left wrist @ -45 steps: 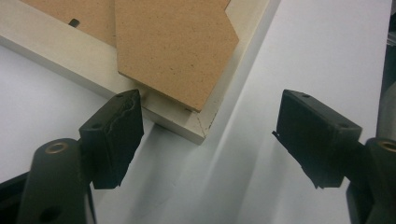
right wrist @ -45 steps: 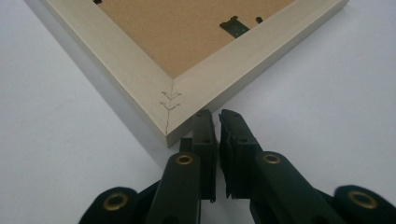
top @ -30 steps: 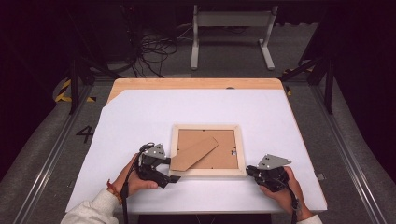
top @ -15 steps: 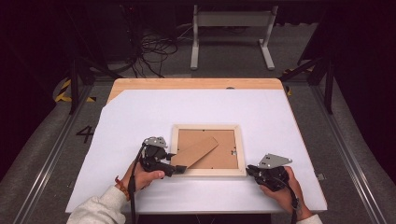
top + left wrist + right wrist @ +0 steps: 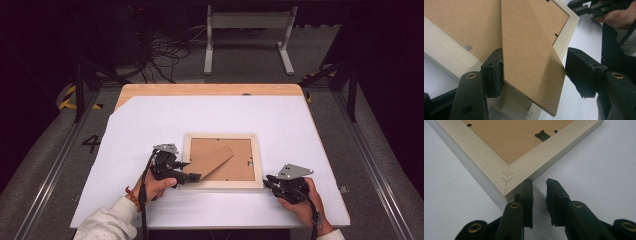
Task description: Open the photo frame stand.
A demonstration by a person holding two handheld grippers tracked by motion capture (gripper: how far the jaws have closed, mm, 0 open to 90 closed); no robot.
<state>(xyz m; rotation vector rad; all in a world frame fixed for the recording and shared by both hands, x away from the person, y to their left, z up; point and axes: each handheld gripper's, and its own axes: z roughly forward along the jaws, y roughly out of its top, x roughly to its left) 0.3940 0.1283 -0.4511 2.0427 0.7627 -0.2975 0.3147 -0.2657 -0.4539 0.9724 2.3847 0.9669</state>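
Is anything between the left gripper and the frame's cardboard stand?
Nothing visible. The left gripper is open around the cardboard stand, whose free end lies between its fingers above the picture frame.

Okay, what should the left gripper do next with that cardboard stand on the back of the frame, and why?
Probably close the left gripper on the stand. Its jaws stand open on either side of the stand's free end, one touching its edge, the other apart. The stand lies slanted across the frame, and the right gripper sits at the frame's corner, seemingly bracing it.
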